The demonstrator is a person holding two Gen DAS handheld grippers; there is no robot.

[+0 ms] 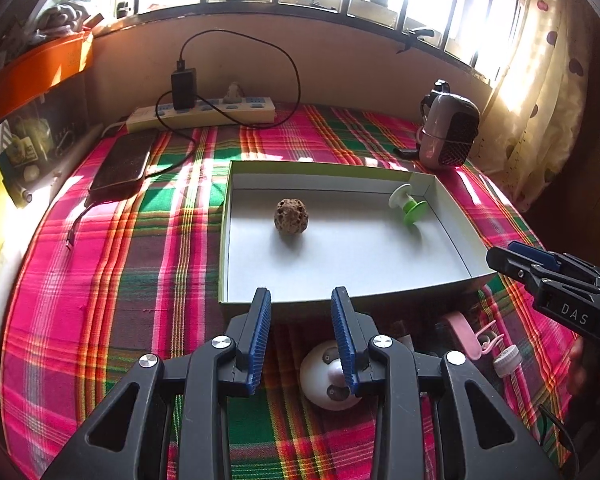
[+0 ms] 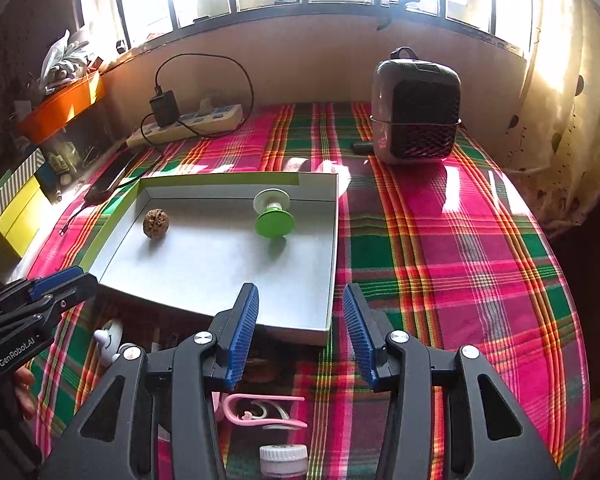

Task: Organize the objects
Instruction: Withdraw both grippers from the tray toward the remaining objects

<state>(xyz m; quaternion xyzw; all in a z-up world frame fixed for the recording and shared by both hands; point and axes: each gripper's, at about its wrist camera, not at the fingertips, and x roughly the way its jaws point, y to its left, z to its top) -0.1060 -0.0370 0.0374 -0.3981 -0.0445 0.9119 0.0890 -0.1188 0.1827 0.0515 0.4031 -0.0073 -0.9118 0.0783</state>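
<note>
A shallow white box [image 1: 452,224] [image 2: 332,240] lies on the plaid cloth. In it are a brown walnut [image 1: 291,215] [image 2: 155,223] and a green-and-white spool [image 1: 409,204] [image 2: 273,212]. My left gripper [image 1: 301,300] is open and empty, over the box's near edge; a white round toy [image 1: 324,376] lies below its right finger. My right gripper [image 2: 299,300] is open and empty, over the box's near right corner. A pink clip [image 1: 470,338] [image 2: 260,410] and a white-capped bottle [image 1: 507,360] [image 2: 283,458] lie on the cloth before the box.
A small grey heater [image 1: 450,126] [image 2: 416,114] stands at the back right. A power strip with charger [image 1: 204,110] [image 2: 188,122] and a phone [image 1: 124,164] lie at the back left. Shelves with an orange tray [image 1: 36,68] line the left side.
</note>
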